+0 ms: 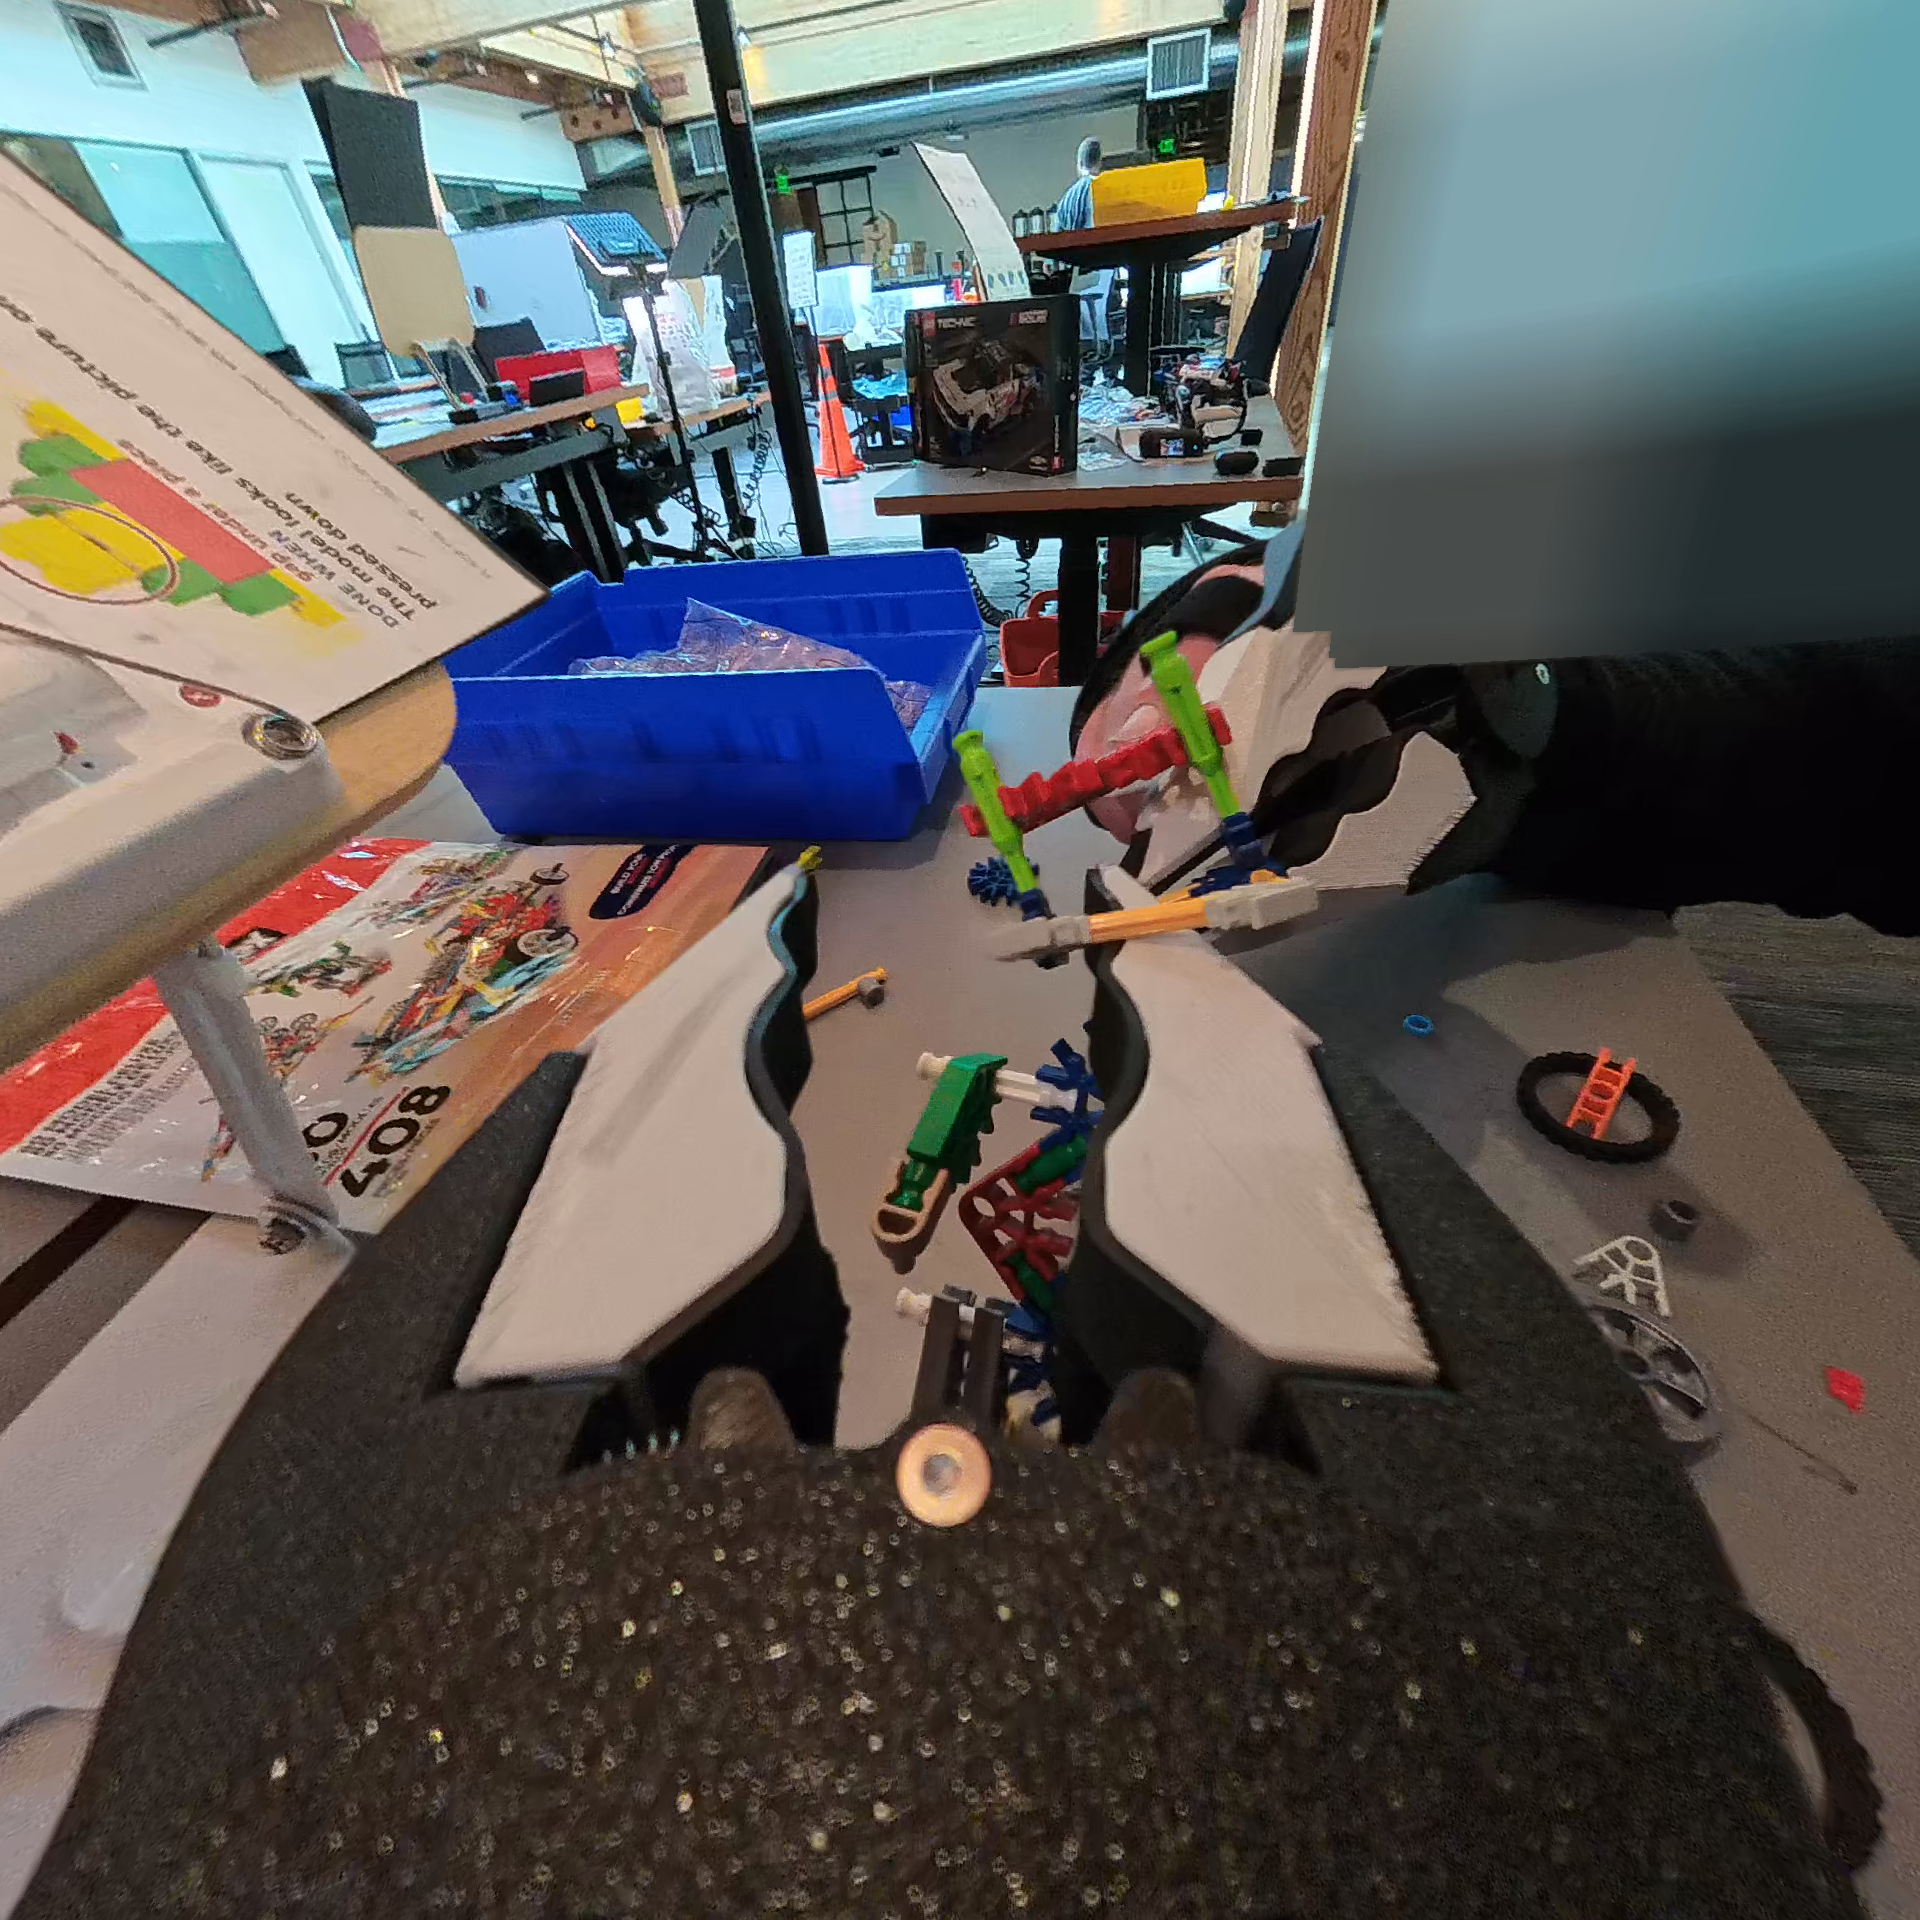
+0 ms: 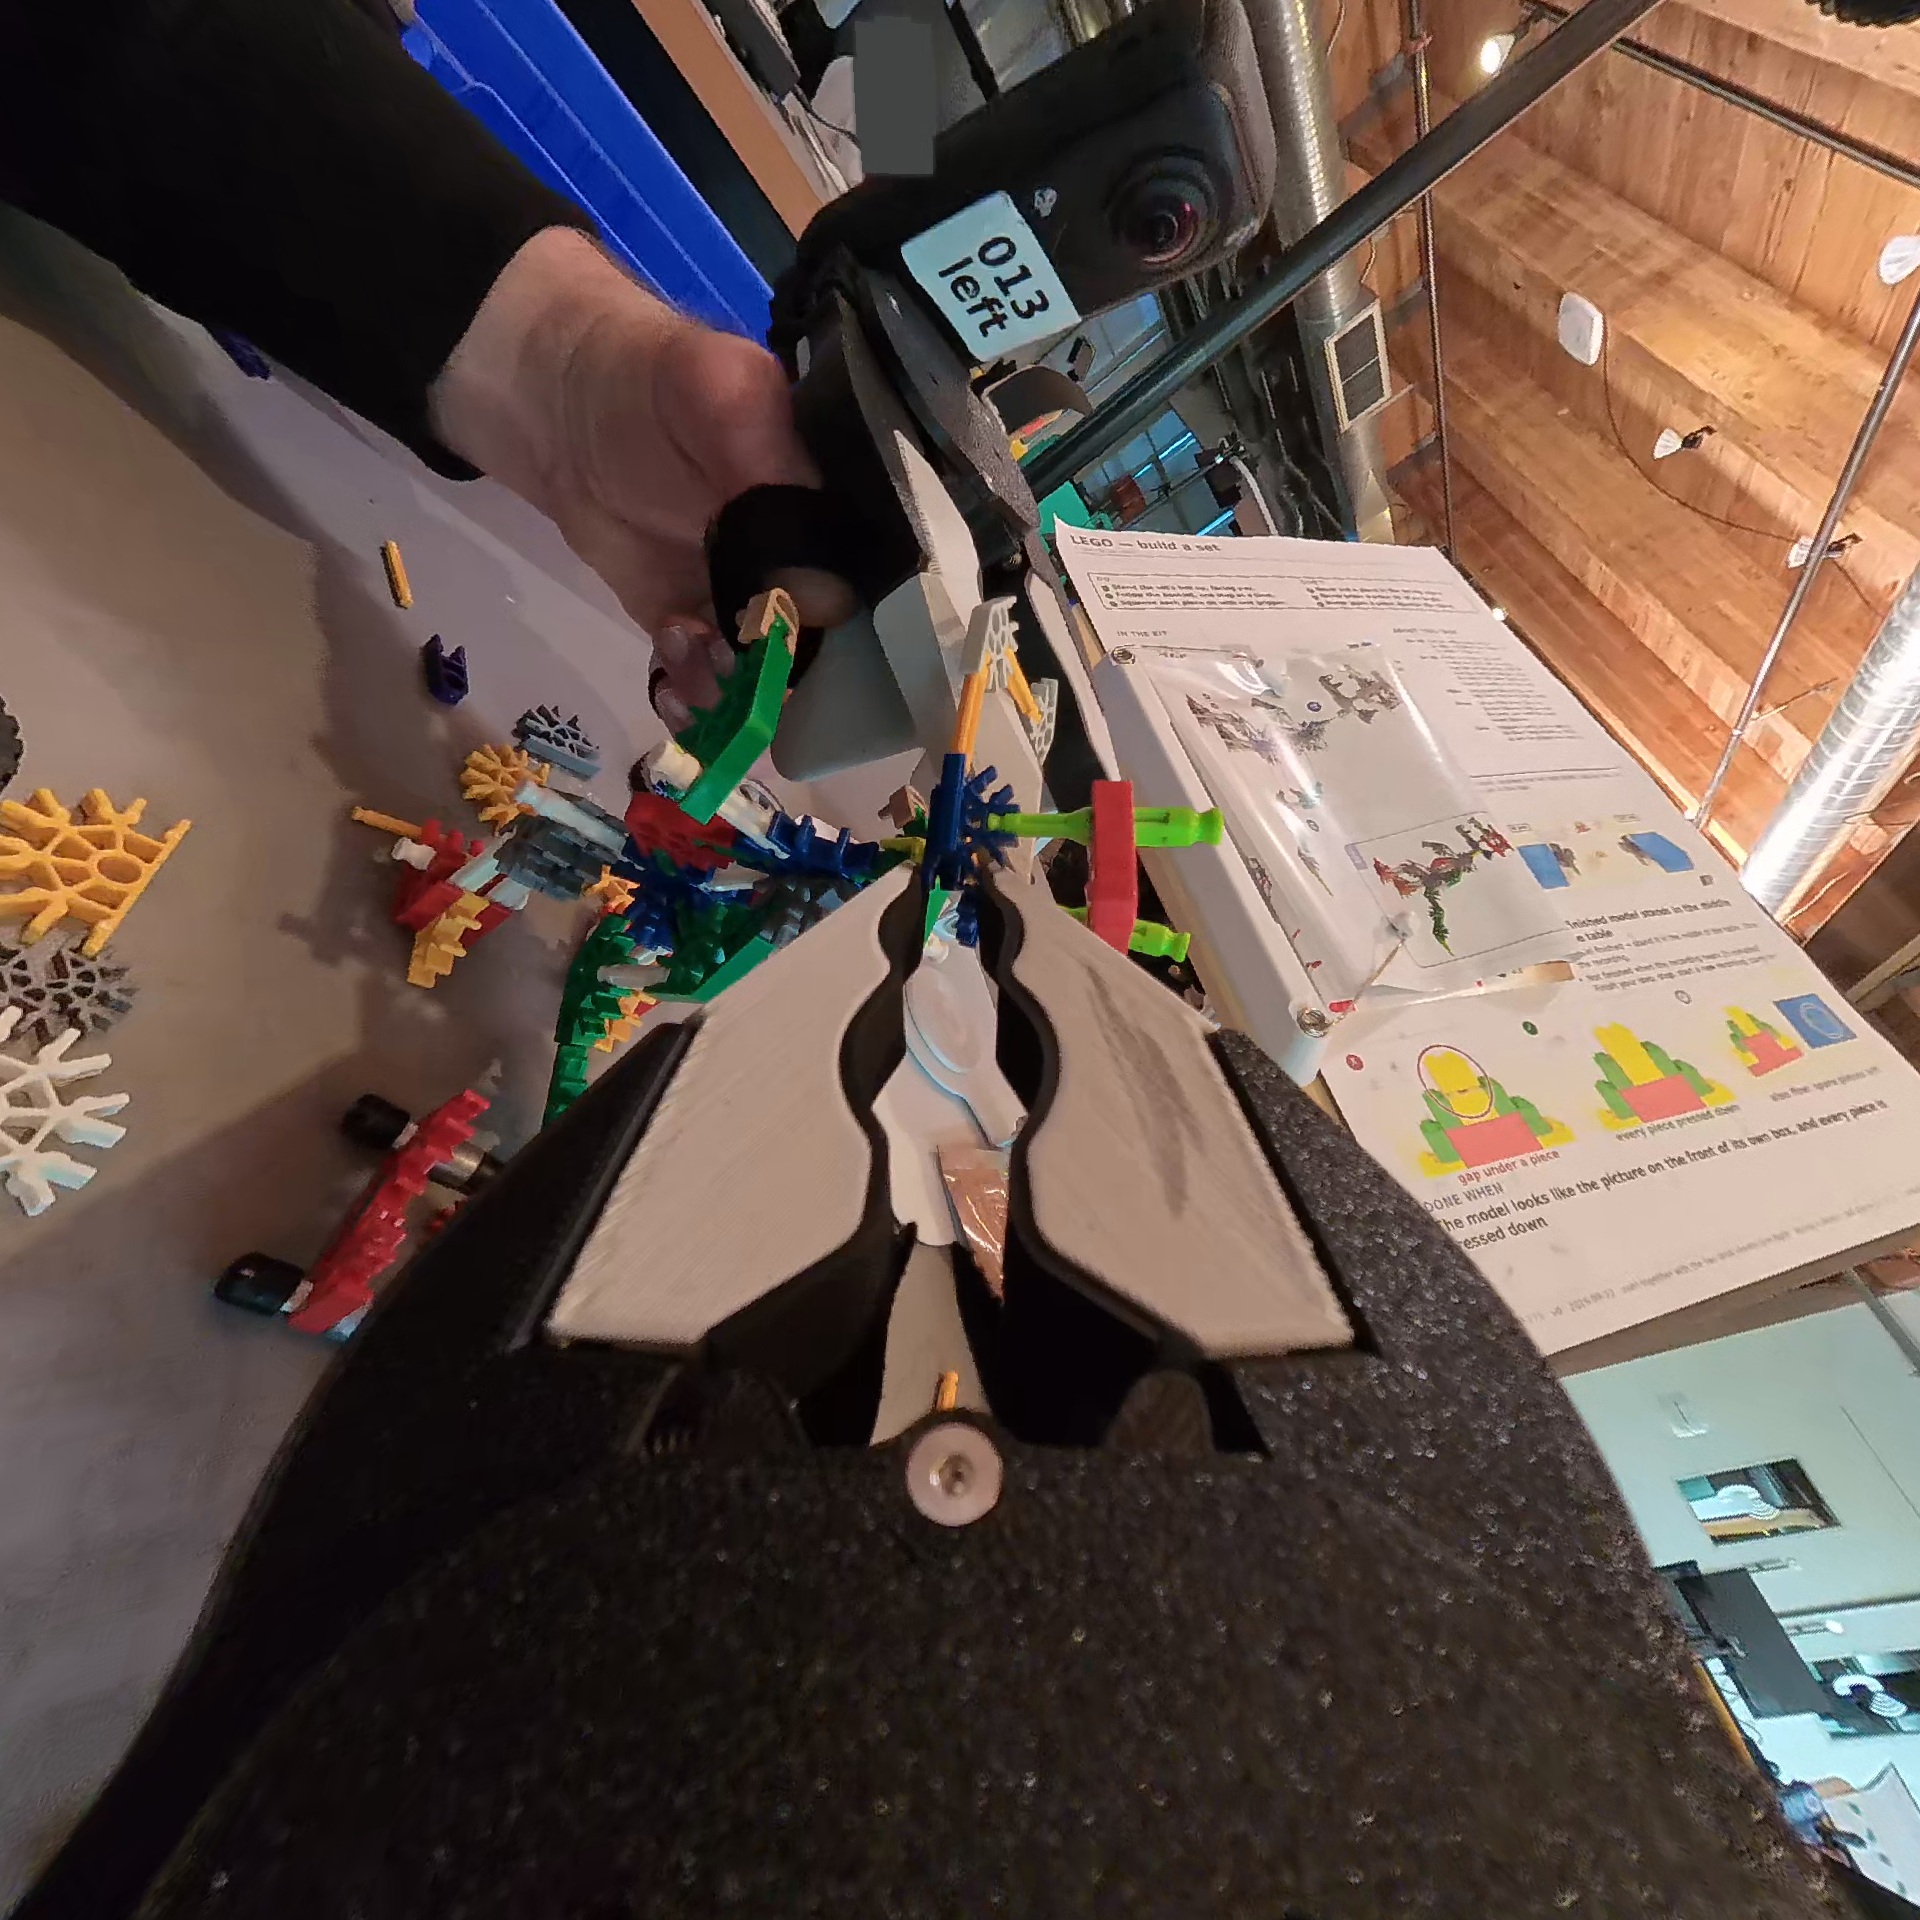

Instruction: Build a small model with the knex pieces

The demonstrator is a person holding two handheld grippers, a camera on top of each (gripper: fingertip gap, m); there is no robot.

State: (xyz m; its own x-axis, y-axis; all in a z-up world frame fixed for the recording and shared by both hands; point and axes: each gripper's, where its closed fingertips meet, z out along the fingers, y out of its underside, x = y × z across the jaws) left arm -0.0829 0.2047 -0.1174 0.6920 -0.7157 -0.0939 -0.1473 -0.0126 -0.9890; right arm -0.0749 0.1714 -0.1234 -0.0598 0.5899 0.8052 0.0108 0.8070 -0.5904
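My left gripper (image 1: 951,894) is open wide, low over the grey table (image 1: 1455,1091). A rod-and-connector toy model lies between its fingers: a green piece (image 1: 945,1122), blue connectors (image 1: 1065,1091) and a red connector (image 1: 1013,1205), close against the right finger (image 1: 1195,1122). My right gripper (image 2: 948,883) is shut on a blue snowflake connector (image 2: 951,821). That connector carries lime rods (image 2: 1101,826), a red piece (image 2: 1112,862) and orange rods (image 2: 968,707). In the left wrist view it holds this sub-assembly (image 1: 1091,774) just beyond my left fingertips.
A blue bin (image 1: 707,748) stands behind. A printed toy bag (image 1: 416,987) lies left, under an instruction board on a stand (image 1: 208,499). A black tyre with an orange piece (image 1: 1595,1107) lies right. Loose yellow (image 2: 73,862), white (image 2: 52,1122) and red (image 2: 384,1216) pieces lie scattered.
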